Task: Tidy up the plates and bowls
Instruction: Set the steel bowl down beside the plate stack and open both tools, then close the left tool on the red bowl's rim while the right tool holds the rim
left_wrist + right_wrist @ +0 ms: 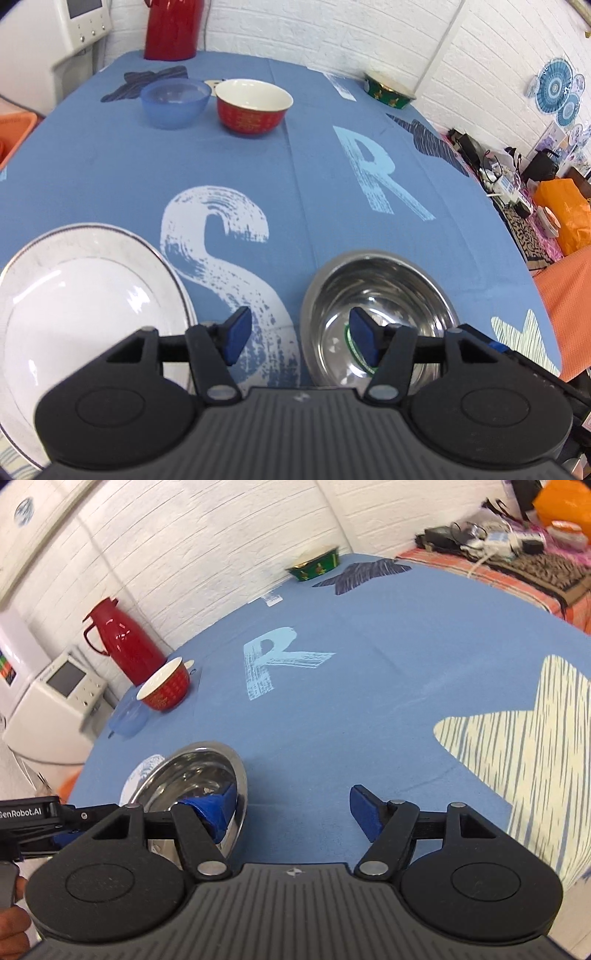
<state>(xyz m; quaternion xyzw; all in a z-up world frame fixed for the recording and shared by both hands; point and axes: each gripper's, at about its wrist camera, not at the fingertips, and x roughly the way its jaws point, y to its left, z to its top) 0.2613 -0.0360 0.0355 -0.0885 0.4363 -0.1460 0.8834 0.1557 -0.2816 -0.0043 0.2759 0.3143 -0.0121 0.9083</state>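
The left gripper holds its blue-padded jaws wide apart with nothing between them; its left pad sits over the bare blue tablecloth and its right pad hangs over the near left part of the steel bowl, though whether that pad touches the rim cannot be told. The steel bowl stands upright on the cloth just right of the large white printed "S". To the left of the gripper lies a white plate with a thin dark rim line, flat on the cloth and apart from the steel bowl.

The right gripper also has its jaws spread, gripping nothing; between them shows only tablecloth. Its left pad overlaps the right rim of the steel bowl in the picture, while the right pad is over open cloth beside a cream striped star print. At the lower left of that view the other gripper's black body and part of a hand are visible.

Farther back, a red bowl with a white inside stands just beside a translucent blue bowl, near a red thermos jug at the table's far edge. A green bowl sits alone by the white brick wall, well apart from the others
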